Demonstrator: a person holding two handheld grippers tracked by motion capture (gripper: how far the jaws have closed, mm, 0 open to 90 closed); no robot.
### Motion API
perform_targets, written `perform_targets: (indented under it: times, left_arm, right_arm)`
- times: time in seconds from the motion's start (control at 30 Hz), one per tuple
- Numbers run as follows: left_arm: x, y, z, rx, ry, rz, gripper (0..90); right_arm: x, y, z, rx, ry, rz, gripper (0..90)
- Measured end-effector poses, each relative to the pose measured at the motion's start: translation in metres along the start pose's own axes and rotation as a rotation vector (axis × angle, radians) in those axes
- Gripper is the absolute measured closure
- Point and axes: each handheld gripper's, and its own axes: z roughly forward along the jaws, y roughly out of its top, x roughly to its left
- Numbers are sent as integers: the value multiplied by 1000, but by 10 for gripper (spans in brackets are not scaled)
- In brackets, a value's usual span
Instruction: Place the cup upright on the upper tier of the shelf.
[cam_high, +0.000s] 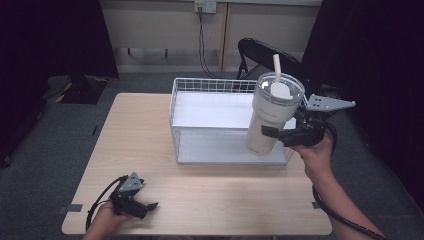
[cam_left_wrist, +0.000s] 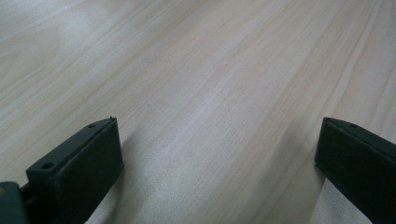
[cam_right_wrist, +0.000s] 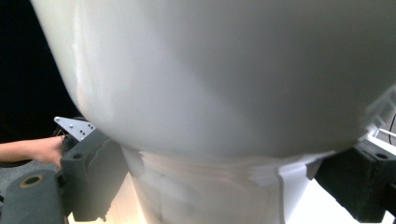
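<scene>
The left gripper (cam_high: 136, 202) rests on the wooden table (cam_high: 210, 195) near its front left corner, jaws apart and empty. Further right, the right gripper (cam_high: 290, 134) is clamped on the narrow base of a cream tumbler (cam_high: 267, 120), held above the white wire basket (cam_high: 210, 85). It looks top-heavy, so lower it upright and slowly. It has a clear lid and white straw (cam_high: 276, 67)
</scene>
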Motion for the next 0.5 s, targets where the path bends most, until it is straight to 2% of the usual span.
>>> perform_targets:
  times: [0.5]
  left_arm:
    - [0, 0, 0, 0, 0, 0, 1]
  right_arm:
    - [-2, 23, 3, -9, -2, -2, 104]
